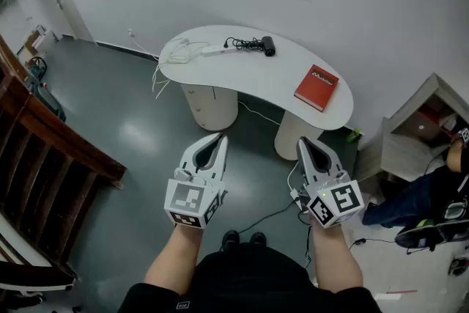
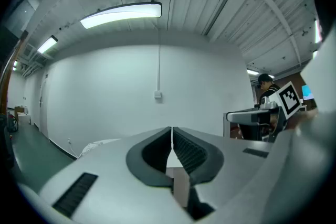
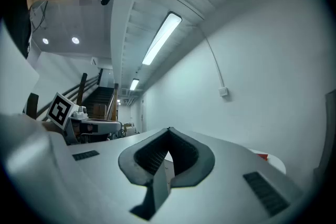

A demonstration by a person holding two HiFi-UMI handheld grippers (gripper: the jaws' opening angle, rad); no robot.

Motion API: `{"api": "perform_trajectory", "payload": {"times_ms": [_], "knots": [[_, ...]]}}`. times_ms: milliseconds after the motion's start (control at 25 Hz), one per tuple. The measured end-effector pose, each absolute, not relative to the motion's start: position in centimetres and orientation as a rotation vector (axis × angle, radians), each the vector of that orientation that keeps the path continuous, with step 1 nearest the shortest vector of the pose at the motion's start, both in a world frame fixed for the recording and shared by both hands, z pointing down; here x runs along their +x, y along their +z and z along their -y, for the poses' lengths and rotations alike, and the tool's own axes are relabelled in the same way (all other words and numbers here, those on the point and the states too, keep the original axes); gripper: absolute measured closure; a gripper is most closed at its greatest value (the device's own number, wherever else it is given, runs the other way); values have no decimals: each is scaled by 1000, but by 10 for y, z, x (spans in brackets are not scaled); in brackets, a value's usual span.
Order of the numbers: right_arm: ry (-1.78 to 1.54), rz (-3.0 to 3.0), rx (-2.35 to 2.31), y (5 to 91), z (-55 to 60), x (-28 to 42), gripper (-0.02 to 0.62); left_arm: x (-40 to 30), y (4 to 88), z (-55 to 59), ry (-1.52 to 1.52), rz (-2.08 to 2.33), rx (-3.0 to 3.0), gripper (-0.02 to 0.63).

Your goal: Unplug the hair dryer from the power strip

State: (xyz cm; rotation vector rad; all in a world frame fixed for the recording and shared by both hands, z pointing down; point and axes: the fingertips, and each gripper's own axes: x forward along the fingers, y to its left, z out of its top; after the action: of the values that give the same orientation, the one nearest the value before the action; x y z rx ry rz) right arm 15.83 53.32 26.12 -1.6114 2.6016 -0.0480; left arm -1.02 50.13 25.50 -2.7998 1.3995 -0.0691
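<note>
A black hair dryer lies at the back of a white kidney-shaped table. Its black cord runs left to a white power strip. My left gripper and right gripper are held level side by side, well short of the table's near edge. Both are shut with nothing between the jaws. In the left gripper view the left gripper shows its pads touching; the right gripper view shows the same of the right gripper.
A red book lies on the table's right end, and loose white cables lie on its left end. A wooden stair railing stands at the left. A seated person and a cabinet are at the right. A cable crosses the floor.
</note>
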Motion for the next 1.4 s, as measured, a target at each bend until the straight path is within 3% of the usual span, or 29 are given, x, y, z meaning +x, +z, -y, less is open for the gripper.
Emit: {"api": "perform_trajectory", "payload": {"times_ms": [520,800,1400], "knots": [[2,-2663,-1505,265,-536,188,560,25,267,-503,-117,-1460,-2771,586],[-126,-2663,-1443,279,-520,191,560,27,277,-495,-138,-1504,-2766,586],[-216,-2718,-1412,293,-351,137,560,-33,294,-327,-111,-1574,-2776,586]]}}
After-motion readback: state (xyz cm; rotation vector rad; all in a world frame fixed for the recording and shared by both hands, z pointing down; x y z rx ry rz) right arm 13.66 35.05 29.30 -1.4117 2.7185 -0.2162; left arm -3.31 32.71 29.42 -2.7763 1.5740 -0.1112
